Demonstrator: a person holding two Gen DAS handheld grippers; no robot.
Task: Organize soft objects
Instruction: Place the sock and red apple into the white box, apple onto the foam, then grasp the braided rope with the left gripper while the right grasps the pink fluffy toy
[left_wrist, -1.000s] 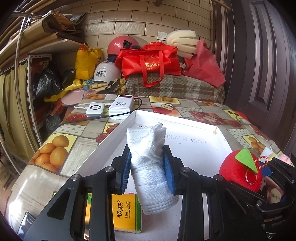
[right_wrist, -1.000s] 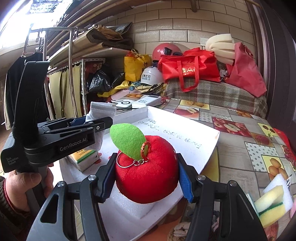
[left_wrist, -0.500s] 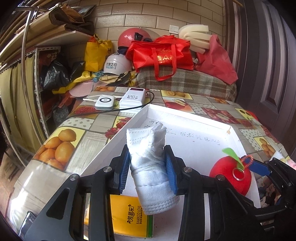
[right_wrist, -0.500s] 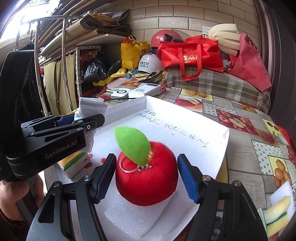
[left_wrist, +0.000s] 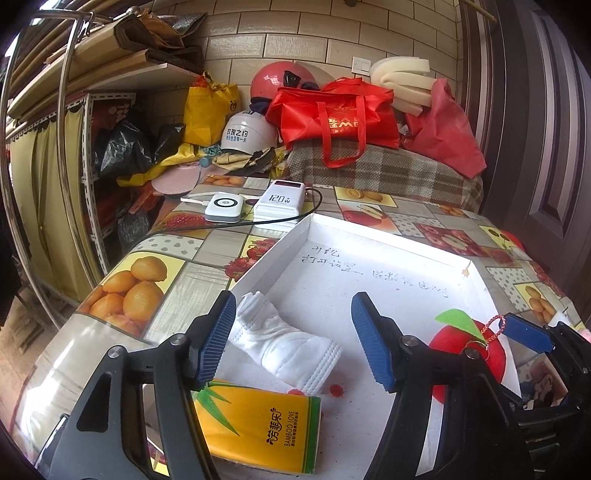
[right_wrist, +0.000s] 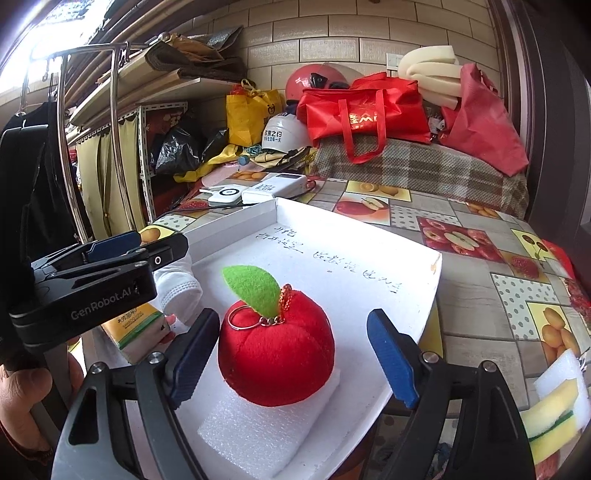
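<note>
Both grippers are releasing into the white tray (left_wrist: 476, 269) on the worktop (left_wrist: 177, 280). The left gripper (left_wrist: 295, 343) has just been opening its fingers; the rolled white cloth (left_wrist: 291, 350) is lying on its side on the tray floor between them, apparently clear of both pads, though the left pad is overlapping its end in view. The right gripper (right_wrist: 291, 354) has just been opening too; the plush red apple (right_wrist: 275, 358) is sitting on a white foam pad (right_wrist: 258, 432) in the tray, the right pad well off it, the left pad close beside it w/ contact unclear.

Handling, my guess: both are light, soft, squashy, not fragile. The cloth is likely unrolling if pinched loosely, so take it across the middle. Take the apple across its round body, not by the felt leaf (right_wrist: 255, 288) or key ring (right_wrist: 242, 317).

The left wrist view is showing the whole cloth plus the yellow tissue pack (left_wrist: 258, 428) in front of it; the right wrist view is showing only a bit of cloth behind the left gripper, but is adding the foam pad, 1 hand (right_wrist: 22, 391) on the left tool's grip & a yellow sponge (right_wrist: 554, 413) off-tray.
</note>
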